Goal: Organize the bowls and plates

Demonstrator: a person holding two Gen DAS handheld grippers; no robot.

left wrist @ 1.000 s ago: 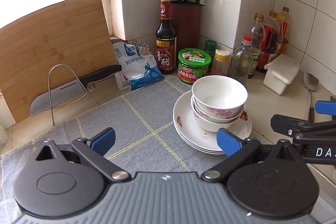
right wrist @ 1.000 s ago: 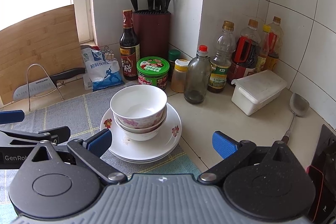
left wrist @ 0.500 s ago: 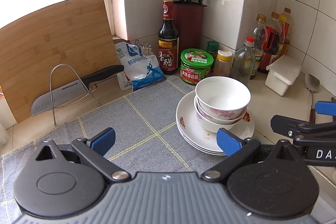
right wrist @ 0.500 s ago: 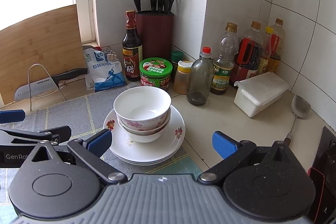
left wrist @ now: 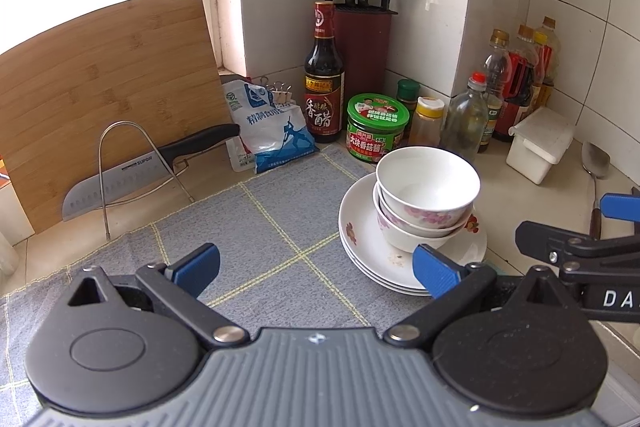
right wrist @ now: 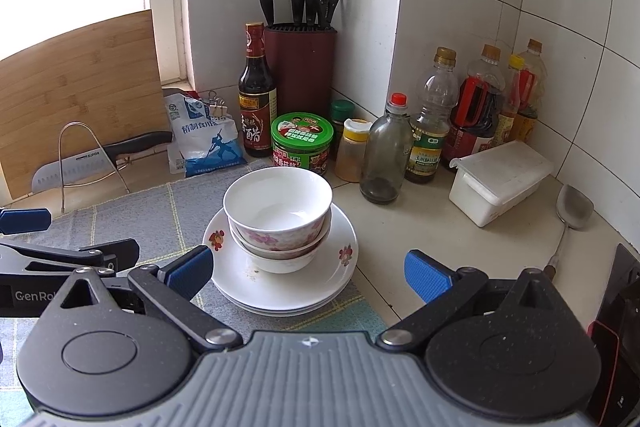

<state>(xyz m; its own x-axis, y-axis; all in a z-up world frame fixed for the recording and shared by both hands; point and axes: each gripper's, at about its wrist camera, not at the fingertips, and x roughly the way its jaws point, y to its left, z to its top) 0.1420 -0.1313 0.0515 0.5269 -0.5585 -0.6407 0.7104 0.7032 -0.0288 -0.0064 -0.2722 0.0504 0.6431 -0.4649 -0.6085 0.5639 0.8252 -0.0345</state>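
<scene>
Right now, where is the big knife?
In the left wrist view, the big knife rests on a wire rack at far left, before the cutting board.

A beige kitchen counter carries a grey checked mat, stacked plates, condiment bottles and a white box.

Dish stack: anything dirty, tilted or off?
Slightly. The top bowl sits tilted in the lower bowl, leaning left rather than nested flat. Brown crumbs or specks dot the top plate beside the bowls. No chips or spills visible.
</scene>
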